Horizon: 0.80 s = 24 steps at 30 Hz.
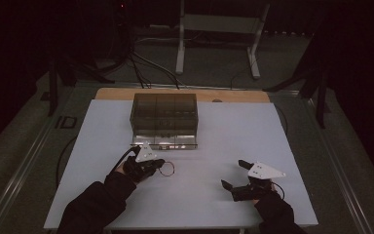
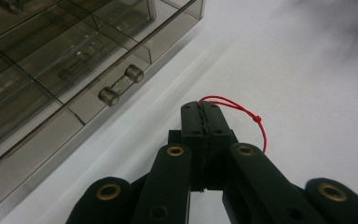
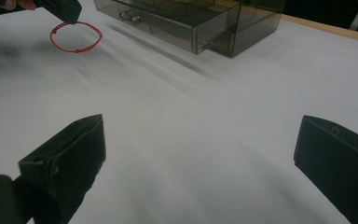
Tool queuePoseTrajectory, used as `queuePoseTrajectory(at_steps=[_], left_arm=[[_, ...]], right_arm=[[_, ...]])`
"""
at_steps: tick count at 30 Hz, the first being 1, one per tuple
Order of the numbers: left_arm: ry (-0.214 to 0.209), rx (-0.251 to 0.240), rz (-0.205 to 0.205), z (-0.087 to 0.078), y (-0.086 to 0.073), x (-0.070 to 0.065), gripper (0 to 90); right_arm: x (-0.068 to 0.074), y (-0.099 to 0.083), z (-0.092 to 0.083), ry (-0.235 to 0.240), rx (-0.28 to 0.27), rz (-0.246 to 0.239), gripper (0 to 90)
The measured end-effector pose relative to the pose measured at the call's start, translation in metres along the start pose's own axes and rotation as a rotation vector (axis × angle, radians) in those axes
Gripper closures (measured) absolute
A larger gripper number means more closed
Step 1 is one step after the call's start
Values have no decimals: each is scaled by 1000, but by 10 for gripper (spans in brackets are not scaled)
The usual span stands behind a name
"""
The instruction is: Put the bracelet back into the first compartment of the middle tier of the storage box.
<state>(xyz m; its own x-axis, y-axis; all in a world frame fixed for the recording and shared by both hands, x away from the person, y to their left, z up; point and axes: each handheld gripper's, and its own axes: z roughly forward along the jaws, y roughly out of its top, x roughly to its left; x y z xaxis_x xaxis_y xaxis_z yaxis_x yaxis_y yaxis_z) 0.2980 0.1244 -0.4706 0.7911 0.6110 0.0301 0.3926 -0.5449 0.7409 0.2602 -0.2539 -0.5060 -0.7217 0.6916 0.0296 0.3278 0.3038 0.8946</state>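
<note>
The room is dim, its far side falling into near black. A white sheet-covered tabletop (image 1: 233, 146) catches most of the light, and a strip of bare pale wood edge (image 1: 233, 96) shows along its far side. Beyond it stands a white metal frame stand (image 1: 219, 34) on a grey-green floor (image 1: 209, 68), with dark cables (image 1: 141, 68) trailing across it. Dark upright posts (image 1: 53, 83), perhaps stand legs, flank the table.

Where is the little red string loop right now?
The thin red string loop is pinched in the shut jaws of the left gripper, on the white table's left side, just in front of the smoky clear plastic drawer box.
</note>
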Motion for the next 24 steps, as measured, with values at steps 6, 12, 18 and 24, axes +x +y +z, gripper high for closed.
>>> queuePoseTrajectory(at_steps=[6,12,18,24], left_arm=[[-3,-7,0,-4,1,1,900],[-9,-9,7,-7,3,2,900],[-6,-5,9,-11,4,5,900],[0,-15,10,-16,7,8,900]], right_arm=[[0,0,0,1,0,-1,24],[0,0,0,1,2,-1,24],[0,0,1,1,5,1,24],[0,0,1,0,6,1,24]])
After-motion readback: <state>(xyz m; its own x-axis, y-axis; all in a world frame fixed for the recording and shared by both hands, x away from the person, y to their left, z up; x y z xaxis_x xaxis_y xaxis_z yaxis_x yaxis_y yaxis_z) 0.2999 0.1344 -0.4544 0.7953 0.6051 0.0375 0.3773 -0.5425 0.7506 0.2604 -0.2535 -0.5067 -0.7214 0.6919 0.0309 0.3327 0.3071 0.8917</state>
